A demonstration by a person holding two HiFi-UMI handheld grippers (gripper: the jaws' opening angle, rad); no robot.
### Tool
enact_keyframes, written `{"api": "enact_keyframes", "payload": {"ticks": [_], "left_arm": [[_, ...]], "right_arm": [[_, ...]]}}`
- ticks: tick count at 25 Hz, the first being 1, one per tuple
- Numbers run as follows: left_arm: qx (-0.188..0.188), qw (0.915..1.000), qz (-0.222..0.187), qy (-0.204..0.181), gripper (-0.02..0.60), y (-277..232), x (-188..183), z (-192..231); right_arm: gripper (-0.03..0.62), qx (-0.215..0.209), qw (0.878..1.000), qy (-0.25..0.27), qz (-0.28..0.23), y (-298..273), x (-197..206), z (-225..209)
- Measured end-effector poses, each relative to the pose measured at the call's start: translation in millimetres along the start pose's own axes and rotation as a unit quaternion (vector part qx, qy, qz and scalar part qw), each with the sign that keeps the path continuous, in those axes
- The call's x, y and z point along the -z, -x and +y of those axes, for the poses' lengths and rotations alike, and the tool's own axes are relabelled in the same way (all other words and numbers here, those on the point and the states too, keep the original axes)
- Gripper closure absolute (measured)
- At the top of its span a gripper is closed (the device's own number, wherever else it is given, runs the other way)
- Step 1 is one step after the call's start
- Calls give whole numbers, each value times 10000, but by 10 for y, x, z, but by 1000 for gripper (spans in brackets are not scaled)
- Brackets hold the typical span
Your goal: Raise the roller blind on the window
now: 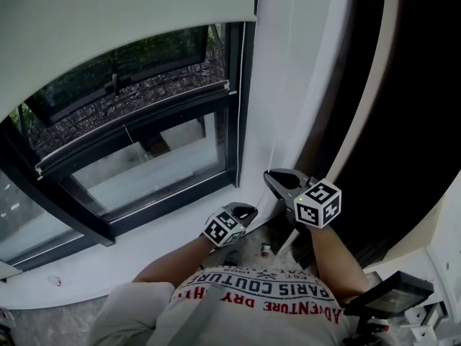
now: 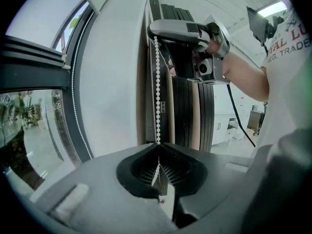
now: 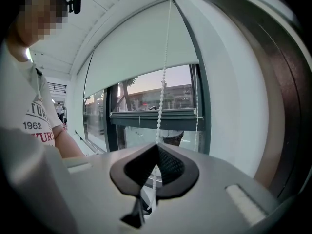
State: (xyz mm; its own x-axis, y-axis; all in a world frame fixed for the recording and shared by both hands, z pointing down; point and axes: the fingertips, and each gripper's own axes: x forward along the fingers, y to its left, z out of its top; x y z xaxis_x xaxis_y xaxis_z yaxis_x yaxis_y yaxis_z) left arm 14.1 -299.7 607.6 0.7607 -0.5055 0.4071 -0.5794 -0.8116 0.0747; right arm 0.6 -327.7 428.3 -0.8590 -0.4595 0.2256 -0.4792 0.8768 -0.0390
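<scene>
The white roller blind (image 1: pixel 108 20) (image 3: pixel 141 48) covers the top part of the window, its lower edge above the dark sash. A white bead chain (image 2: pixel 157 91) (image 3: pixel 163 96) hangs taut beside the window frame; another strand (image 1: pixel 240 99) runs down along the frame. My right gripper (image 1: pixel 271 176) (image 2: pixel 152 31) (image 3: pixel 157 144) is shut on the chain higher up. My left gripper (image 1: pixel 248 209) (image 2: pixel 159 146) is shut on the same chain just below it. In the left gripper view the chain runs straight from the right gripper's jaws down into mine.
The dark window frame (image 1: pixel 144 128) and white sill (image 1: pixel 108 272) lie to the left. A white wall strip (image 1: pixel 288 85) and a dark ribbed panel (image 2: pixel 187 111) stand on the right. A black lamp (image 1: pixel 389 294) sits at the lower right, near the person's shirt.
</scene>
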Motion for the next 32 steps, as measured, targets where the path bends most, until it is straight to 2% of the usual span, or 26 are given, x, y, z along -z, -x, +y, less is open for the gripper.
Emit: {"api": "enact_keyframes", "payload": {"ticks": [2,7,11,14,19,23,26,28,32], "left_arm": [[-44,10000,-30,25,567,46,-18,15],[-87,9997,-169,161,514,237,-92,95],[-286,9987,-397,133,489,465,-321,231],[-300,9977,-598,55,477,625,-555,246],[-176,9923,-1217,-148,477,891,-1346,263],[472,9823,-1814,13,477,1093,-2161,154],[734,9727,-2200,45,477,1225,-2733,137],[787,9687,-2353,-16,477,1274,-3035,158],[689,9691,-2356,-225,477,1252,-3411,237]], "right_arm": [[589,4,10000,-49,-24,2,-4,-3],[588,-10,9999,-101,-27,-2,10,39],[589,98,9999,-99,-47,13,15,-38],[589,186,9997,-111,-64,42,33,-91],[588,206,9996,-141,-95,63,40,-111],[589,137,9998,-124,-75,68,33,-67],[589,116,9999,-76,-61,67,30,-41],[589,102,9999,-38,-64,61,25,-17],[589,31,10000,8,-52,47,12,57]]}}
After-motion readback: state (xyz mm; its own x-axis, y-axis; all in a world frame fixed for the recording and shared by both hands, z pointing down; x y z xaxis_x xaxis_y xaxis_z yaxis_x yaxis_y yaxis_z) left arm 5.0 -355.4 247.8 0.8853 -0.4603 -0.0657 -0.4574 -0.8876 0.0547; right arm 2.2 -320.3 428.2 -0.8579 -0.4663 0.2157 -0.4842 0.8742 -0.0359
